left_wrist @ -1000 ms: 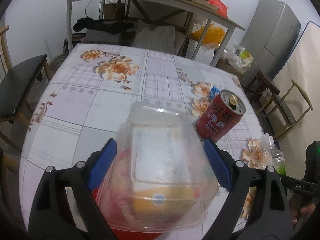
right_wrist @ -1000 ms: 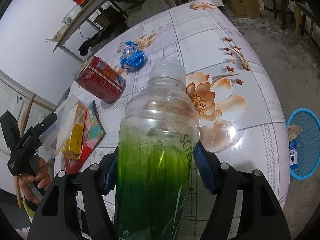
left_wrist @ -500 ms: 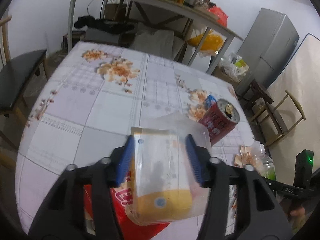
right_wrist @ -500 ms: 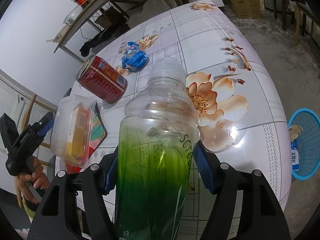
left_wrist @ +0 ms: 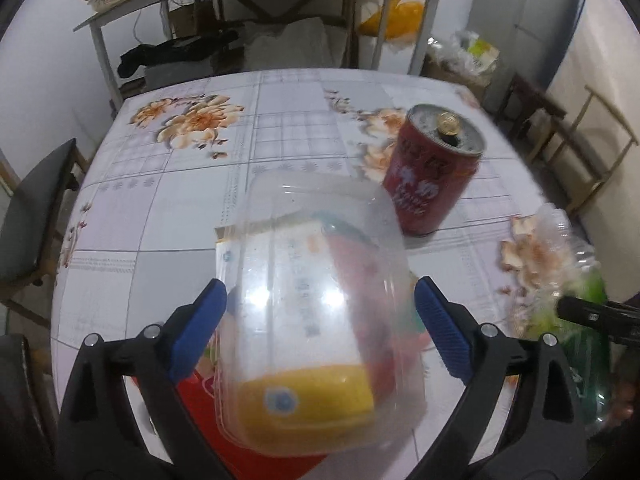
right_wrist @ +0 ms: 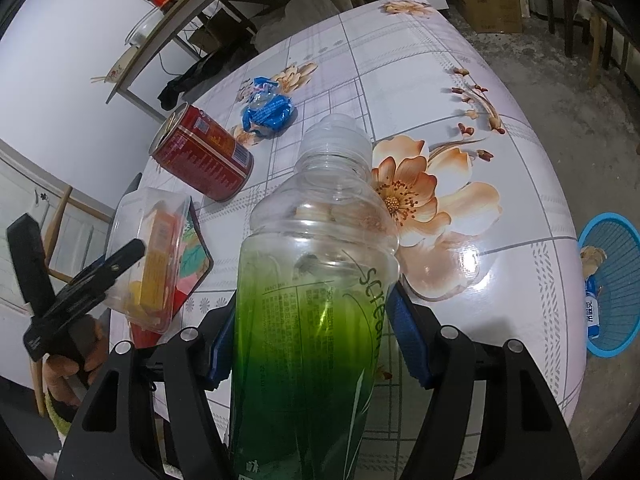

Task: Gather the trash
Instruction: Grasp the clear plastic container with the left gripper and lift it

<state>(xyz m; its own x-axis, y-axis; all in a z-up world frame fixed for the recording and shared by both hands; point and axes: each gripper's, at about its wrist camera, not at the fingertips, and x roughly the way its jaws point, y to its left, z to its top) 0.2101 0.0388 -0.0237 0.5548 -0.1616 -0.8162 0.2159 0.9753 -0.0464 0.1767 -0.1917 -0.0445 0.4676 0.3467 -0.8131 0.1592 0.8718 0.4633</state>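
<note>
Both views show even, moderately bright indoor light with a cool cast. The glossy floral tablecloth point(right_wrist: 420, 92) carries a bright specular patch beside the large orange flower print. White highlights sit on the clear plastic clamshell box point(left_wrist: 320, 320), which is smeared by motion blur, as is the red drink can point(left_wrist: 432, 176). The green-tinted clear plastic bottle point(right_wrist: 316, 320) is sharp in the right wrist view, blurred in the left. Shadows are soft and faint. Fisheye distortion curves the table edges; corners fall to black vignette.
</note>
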